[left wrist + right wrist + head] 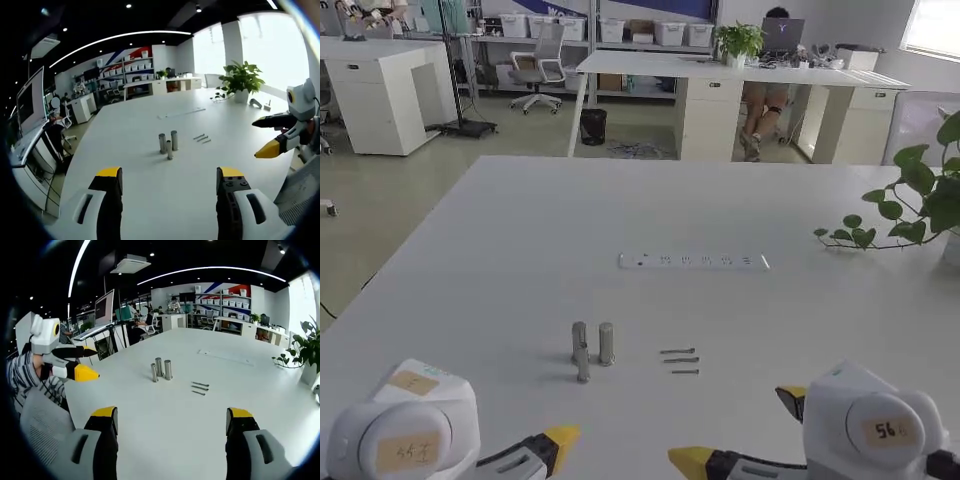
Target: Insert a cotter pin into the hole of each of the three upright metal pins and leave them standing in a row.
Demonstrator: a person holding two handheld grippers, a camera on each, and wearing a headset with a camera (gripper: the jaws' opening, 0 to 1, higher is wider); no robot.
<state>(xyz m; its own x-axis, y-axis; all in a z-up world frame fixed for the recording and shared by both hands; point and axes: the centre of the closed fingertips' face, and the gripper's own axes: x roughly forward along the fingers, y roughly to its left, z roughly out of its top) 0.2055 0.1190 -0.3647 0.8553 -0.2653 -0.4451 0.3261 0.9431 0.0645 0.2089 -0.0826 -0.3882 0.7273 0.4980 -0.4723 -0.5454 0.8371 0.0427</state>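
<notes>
Three short upright metal pins stand close together in a cluster on the white table; I also see the pins in the left gripper view and the pins in the right gripper view. To their right three thin cotter pins lie flat, parallel to each other. My left gripper is open and empty, well short of the pins. The right gripper is also open and empty, equally far back, near the table's front edge.
A white power strip lies across the table beyond the pins. A potted plant trails over the right edge. Desks, shelves, a chair and a seated person are in the room behind.
</notes>
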